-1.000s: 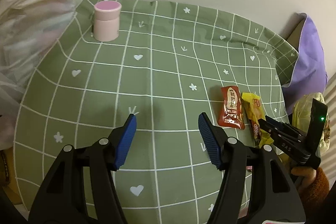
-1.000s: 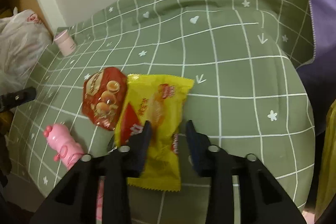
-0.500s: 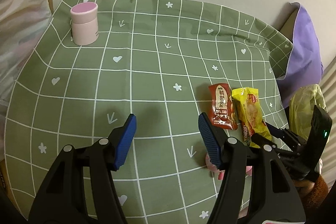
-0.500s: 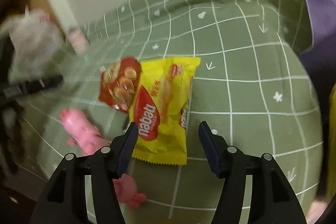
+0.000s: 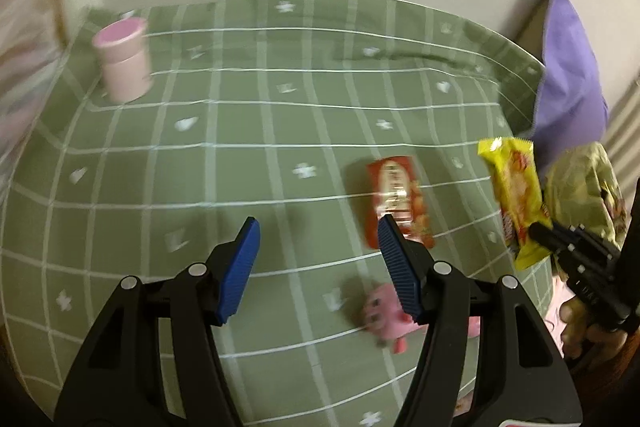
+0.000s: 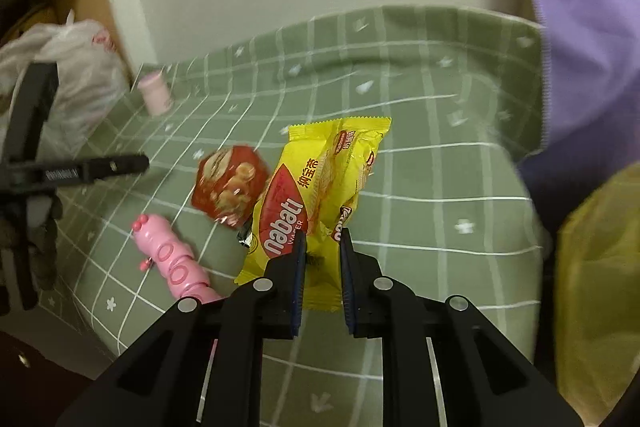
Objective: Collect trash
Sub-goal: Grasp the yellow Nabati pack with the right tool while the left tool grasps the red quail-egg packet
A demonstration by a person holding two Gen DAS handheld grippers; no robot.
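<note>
My right gripper (image 6: 322, 233) is shut on the yellow wafer packet (image 6: 320, 187) and holds it lifted off the green checked cloth (image 6: 420, 227); the packet also shows in the left wrist view (image 5: 514, 203), held at the right. A red snack packet (image 5: 398, 201) lies flat on the cloth, just beyond my left gripper (image 5: 318, 227), which is open and empty above the cloth. The red packet also shows in the right wrist view (image 6: 228, 185). A yellow-green trash bag (image 5: 584, 195) hangs off the table's right edge.
A pink toy (image 6: 172, 259) lies near the front edge, left of the yellow packet. A pink lidded cup (image 5: 122, 65) stands at the far left corner. A white plastic bag (image 6: 76, 83) sits left of the table. A purple cushion (image 5: 568, 75) leans at the right.
My right gripper closed on the yellow packet and lifted it off the cloth toward the right. My left gripper shifted right, nearer the red packet.
</note>
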